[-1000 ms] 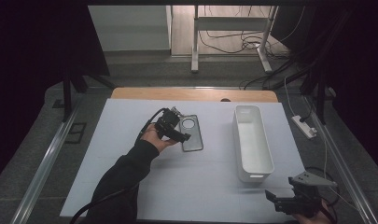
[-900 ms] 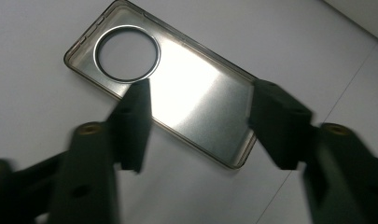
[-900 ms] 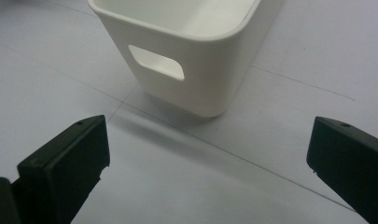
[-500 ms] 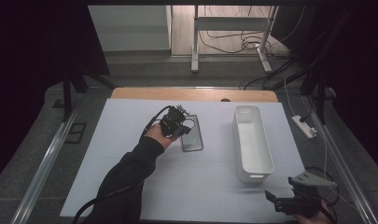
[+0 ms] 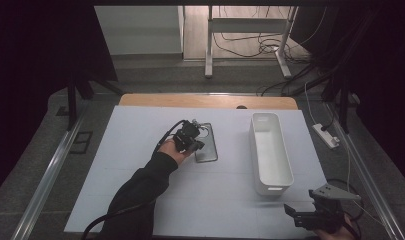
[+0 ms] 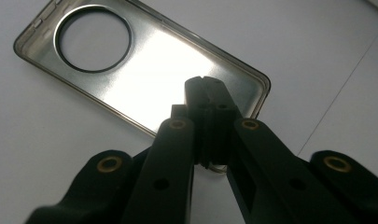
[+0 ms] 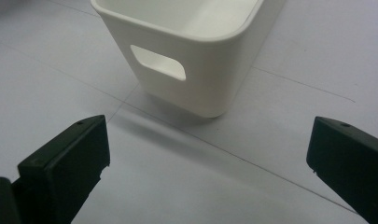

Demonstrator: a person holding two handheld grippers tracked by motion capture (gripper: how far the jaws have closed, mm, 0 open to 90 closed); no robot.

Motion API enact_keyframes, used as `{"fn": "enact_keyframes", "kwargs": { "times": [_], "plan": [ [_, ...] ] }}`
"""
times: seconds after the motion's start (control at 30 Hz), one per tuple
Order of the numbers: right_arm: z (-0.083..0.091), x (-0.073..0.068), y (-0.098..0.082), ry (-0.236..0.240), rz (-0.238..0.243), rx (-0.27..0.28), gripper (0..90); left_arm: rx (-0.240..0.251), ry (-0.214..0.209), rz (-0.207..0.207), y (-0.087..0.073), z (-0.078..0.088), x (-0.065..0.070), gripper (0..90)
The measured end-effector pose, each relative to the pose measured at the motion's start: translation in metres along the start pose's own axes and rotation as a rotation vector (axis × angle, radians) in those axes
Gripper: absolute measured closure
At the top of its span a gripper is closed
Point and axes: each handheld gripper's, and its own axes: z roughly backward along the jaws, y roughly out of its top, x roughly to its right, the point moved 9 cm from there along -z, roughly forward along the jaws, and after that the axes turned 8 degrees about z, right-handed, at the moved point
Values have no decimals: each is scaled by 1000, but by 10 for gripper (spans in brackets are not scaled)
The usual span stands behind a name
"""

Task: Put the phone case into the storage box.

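So from the high view, the phone case (image 5: 207, 143) is lying flat on the white mat (image 5: 140, 130), about mid-table, with the white bin (image 5: 270, 152) standing well apart to its right. The left gripper (image 5: 192, 143) sits right at the case's near-left edge, which makes sense if the plan is to pinch the thin rim and carry the case over to the bin. That's a guess, though. The right gripper (image 5: 304, 215) hangs low at the near right corner, just short of the bin's end, probably parked until needed. From up here the left jaws are too small and dark to read, and the hand covers part of the case.

The left gripper view clears it up: the left gripper's (image 6: 206, 93) jaws are pressed together with the case's (image 6: 107, 70) rim wall between the tips, so it's clamped on the edge. The near corner of the case is hidden behind the black jaws, and how deep the bite goes isn't visible.

In the right gripper view the right gripper's (image 7: 207, 154) jaws stand wide apart with nothing between them, aimed at the bin's (image 7: 196, 60) end with its handle cutout. The bin's top is cut off.
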Motion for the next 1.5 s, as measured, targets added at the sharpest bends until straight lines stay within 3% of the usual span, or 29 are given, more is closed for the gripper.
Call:
{"fn": "enact_keyframes", "kwargs": {
  "times": [0.6, 1.13, 1.5],
  "plan": [
    [0, 0, 0, 0, 5, 0, 0, -48, 10, 9, -19, -24, -2, 892],
    [0, 0, 0, 0, 2, -1, 0, -50, 30, 14, -24, -20, -10, 892],
    [0, 0, 0, 0, 2, -1, 1, -53, 57, 28, -33, -12, -27, 892]
  ]
}}
